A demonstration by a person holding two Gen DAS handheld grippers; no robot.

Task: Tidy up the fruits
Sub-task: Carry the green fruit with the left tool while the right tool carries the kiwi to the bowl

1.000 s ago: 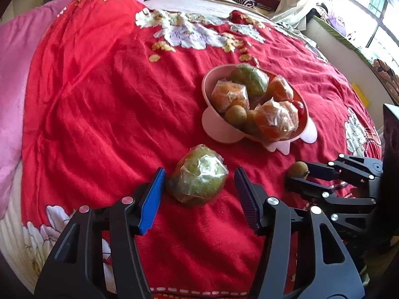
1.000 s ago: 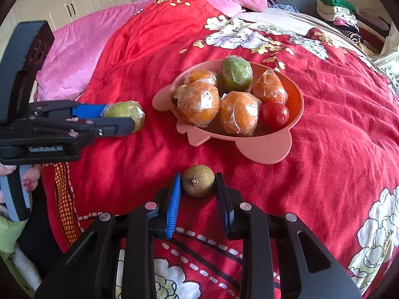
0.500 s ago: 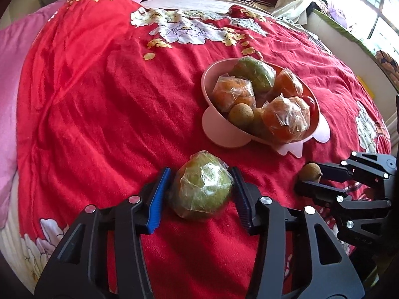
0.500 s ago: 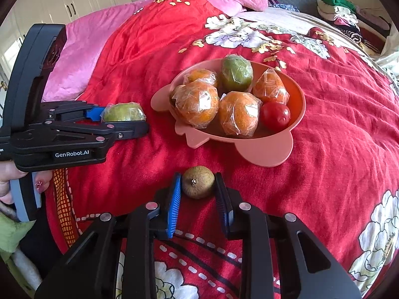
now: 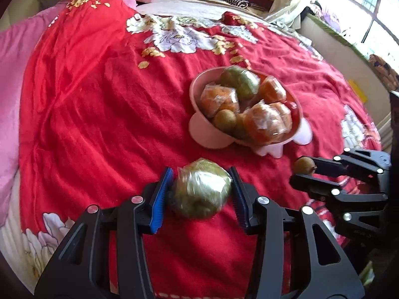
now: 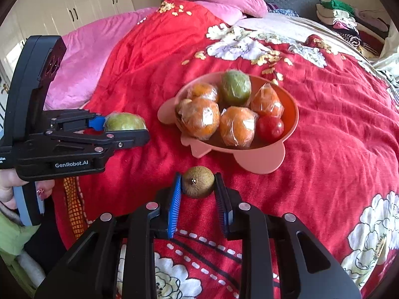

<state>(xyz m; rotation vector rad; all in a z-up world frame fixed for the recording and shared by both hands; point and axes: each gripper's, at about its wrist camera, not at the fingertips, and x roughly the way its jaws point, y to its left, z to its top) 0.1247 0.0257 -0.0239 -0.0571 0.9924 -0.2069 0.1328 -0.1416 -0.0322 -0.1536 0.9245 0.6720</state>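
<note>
Now the left claw (image 5: pixel 200 191), jaws just closing, pinches the wrapped green fruit (image 5: pixel 200 188); the right claw (image 6: pixel 198 190) clamps the brown fruit (image 6: pixel 197 181), both bound for the bowl (image 6: pixel 290 122) ahead.

In the left wrist view the red bedspread (image 5: pixel 94 114) lies bare across the whole left half of the frame, open passage toward the pillows. The pink bowl (image 5: pixel 207 134), heaped with wrapped fruit, blocks the centre right. Between bowl and lower edge only a narrow strip stays free, with the right gripper (image 5: pixel 303 172) crowding the lower right.
</note>
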